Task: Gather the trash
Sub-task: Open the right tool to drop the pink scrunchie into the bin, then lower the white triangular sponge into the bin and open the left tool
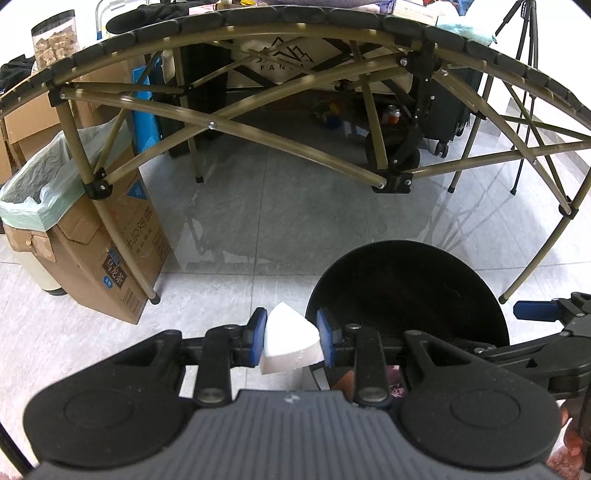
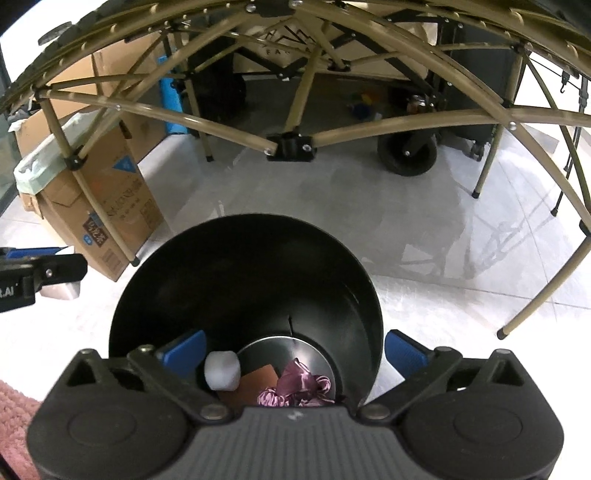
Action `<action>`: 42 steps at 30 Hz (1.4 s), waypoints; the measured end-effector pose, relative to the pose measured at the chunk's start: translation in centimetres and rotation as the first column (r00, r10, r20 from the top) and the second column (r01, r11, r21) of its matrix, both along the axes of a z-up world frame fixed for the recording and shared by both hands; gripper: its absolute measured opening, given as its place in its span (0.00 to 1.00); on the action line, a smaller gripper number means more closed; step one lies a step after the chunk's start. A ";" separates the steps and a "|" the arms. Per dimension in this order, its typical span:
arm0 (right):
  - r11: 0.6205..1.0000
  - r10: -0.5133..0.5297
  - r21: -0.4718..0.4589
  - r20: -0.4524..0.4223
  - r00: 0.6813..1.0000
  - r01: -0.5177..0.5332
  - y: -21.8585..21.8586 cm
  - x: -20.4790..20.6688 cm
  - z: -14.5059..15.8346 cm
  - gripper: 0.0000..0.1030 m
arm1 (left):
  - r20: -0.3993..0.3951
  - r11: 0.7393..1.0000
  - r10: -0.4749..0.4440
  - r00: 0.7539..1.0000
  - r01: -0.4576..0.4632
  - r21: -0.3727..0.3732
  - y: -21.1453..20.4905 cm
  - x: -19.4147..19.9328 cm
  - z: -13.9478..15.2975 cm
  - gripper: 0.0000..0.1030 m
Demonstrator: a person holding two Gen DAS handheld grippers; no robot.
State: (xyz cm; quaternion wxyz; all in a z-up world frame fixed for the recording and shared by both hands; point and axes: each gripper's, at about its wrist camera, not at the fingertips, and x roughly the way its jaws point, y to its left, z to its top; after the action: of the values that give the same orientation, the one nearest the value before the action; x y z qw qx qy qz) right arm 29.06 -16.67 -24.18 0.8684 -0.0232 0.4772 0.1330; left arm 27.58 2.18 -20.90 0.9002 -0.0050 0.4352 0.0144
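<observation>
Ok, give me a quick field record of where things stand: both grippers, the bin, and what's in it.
left gripper: shut on white foam wedge, beside the bin's rim, not yet over the opening
right gripper: open, nothing between its pads, above the bin mouth
black bin: upright on the tiled floor
bin contents: white foam lump, brown piece, pink shiny wrapper
lined cardboard box: on the floor to the left, under the folding table

One black bin [image 2: 177, 295] holds three things: one white foam lump [image 2: 221, 371], one brown card [image 2: 255, 384] and one purple ribbon [image 2: 299, 386]. One white foam wedge [image 1: 290, 339] sits outside it, and one lined cardboard box [image 1: 110, 266] stands near.
</observation>
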 end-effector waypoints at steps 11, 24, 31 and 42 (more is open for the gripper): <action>0.999 -0.045 -0.027 -0.021 0.999 0.044 -1.8 -0.9 1.3 1.00 | -0.009 0.999 -0.040 0.999 0.040 0.006 -1.2 0.3 -0.3 0.29; 0.984 -0.169 -0.056 0.030 0.985 0.171 -7.2 -2.2 4.4 1.00 | -0.034 0.992 -0.123 0.992 0.123 0.016 -5.5 1.5 -1.0 0.29; 0.970 -0.235 -0.059 0.047 0.971 0.238 -10.2 -2.9 5.6 1.00 | -0.050 0.987 -0.155 0.987 0.157 0.027 -7.7 2.1 -1.8 0.29; 0.967 -0.245 -0.060 0.048 0.968 0.247 -10.8 -2.8 5.6 1.00 | -0.069 0.982 -0.185 0.980 0.188 0.030 -9.5 2.3 -2.5 0.29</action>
State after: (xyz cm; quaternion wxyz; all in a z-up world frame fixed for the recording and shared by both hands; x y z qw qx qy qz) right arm 26.25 -27.52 -18.55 0.8865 0.0051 0.4627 0.0081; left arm 29.88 -7.27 -23.44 0.8826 0.0526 0.4630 -0.0620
